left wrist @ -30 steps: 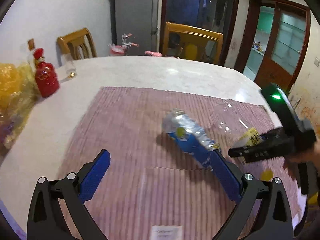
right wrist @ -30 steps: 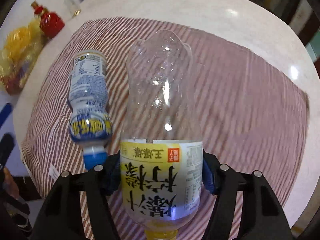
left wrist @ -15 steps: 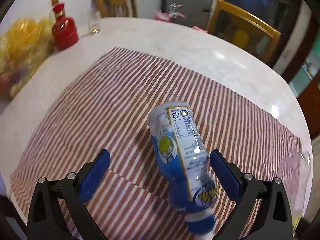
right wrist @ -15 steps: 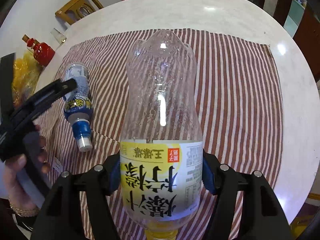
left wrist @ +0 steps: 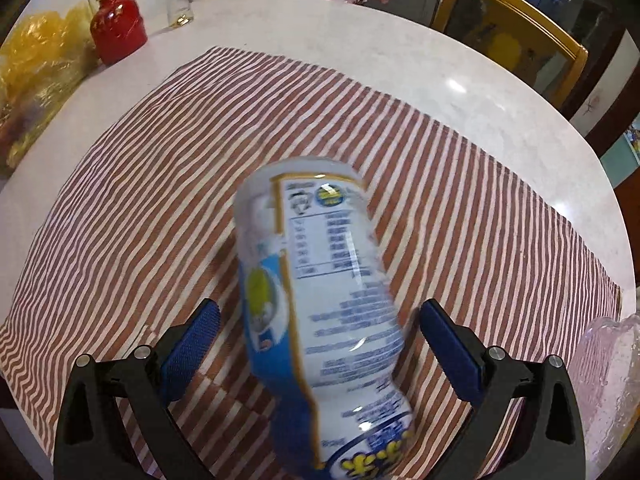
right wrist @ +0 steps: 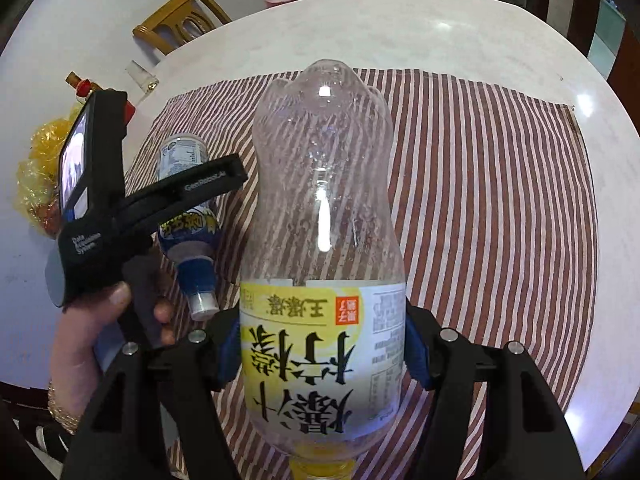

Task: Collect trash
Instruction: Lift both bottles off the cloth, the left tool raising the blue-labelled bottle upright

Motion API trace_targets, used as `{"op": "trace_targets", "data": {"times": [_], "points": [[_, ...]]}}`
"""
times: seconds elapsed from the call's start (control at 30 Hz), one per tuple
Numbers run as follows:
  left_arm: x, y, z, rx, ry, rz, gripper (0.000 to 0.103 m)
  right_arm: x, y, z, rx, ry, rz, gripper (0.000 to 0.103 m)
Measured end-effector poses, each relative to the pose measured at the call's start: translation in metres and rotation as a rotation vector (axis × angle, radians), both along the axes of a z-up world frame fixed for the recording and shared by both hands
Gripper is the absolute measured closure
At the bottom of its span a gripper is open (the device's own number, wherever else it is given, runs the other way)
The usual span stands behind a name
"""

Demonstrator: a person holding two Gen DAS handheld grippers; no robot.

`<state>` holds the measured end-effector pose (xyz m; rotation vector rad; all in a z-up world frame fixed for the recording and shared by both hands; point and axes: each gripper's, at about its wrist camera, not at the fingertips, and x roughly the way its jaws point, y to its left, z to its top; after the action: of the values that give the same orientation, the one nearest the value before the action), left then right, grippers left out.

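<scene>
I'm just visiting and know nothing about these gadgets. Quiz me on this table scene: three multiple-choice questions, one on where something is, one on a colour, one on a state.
1. Where is the blue-and-white bottle?
A. lying on the striped cloth
B. standing on a chair
C. inside the yellow bag

2. What colour is the label on the clear bottle?
A. green
B. yellow
C. purple

3. How does the left gripper stand?
A. shut on the bottle
B. open, one finger on each side of the bottle
C. shut on nothing

Answers:
1. A: the right wrist view shows it on its side on the stripes.
2. B: a yellow label wraps it where the right gripper clamps it.
3. B: gaps show between both blue pads and the bottle.
</scene>
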<state>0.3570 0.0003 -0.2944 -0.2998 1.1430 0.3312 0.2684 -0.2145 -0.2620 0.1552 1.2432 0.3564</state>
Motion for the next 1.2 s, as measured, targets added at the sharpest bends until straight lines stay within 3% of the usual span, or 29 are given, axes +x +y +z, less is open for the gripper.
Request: {"op": "trace_targets", "data": {"times": [0.1,0.17,0.2,0.53,0.8,1.1,1.2], "points": [[-0.001,-0.003,0.002,0.016,-0.021,-0.012,0.019,0.004,0.004,-0.002,0.005,0.001,-0.005,0.039],[-0.001,-0.007,0.005,0.037,-0.036,-0.045,0.044,0.004,0.004,-0.002,0.004,0.003,-0.009,0.039],[-0.001,-0.007,0.007,0.024,-0.046,-0.057,0.045,0.005,0.005,-0.003,0.005,0.003,-0.012,0.039],[-0.013,0.017,0.015,-0.161,-0.131,-0.165,0.046,0.005,0.008,0.001,0.016,-0.005,-0.016,0.039],[-0.054,0.027,0.057,-0.040,-0.270,-0.278,0.046,-0.002,0.010,0.005,0.024,-0.017,-0.020,0.039],[-0.111,0.020,0.134,0.018,-0.448,-0.370,0.047,-0.020,0.024,0.005,0.093,-0.011,-0.038,0.039],[-0.128,0.015,0.154,0.000,-0.493,-0.406,0.047,-0.027,0.025,0.006,0.107,-0.015,-0.054,0.039]]}}
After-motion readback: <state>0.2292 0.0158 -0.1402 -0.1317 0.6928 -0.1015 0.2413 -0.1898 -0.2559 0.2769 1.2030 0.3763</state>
